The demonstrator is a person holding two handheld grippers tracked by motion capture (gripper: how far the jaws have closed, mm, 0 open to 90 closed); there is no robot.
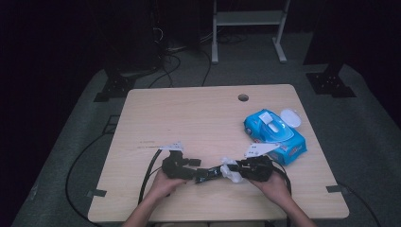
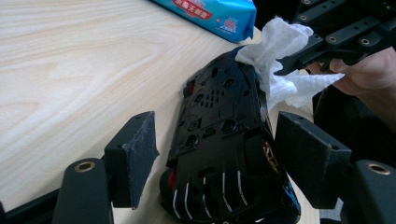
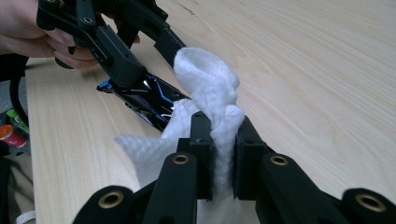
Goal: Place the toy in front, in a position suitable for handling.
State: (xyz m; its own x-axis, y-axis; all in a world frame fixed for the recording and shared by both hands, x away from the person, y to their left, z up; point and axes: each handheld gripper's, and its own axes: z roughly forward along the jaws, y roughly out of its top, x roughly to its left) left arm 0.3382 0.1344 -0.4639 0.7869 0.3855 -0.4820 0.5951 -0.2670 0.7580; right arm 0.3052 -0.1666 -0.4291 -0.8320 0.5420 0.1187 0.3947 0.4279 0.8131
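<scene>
Toy car (image 2: 224, 140) lies btwn open left claw (image 2: 219, 158) pads, untouched; right claw (image 3: 219, 154) clamps wipe (image 3: 205, 88) against it.

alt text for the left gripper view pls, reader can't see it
A black toy car lies underside up on a wooden table, between the open jaws of the left hand-held gripper. Beyond it, the right hand-held gripper presses a white wipe against the car's far end.
</scene>
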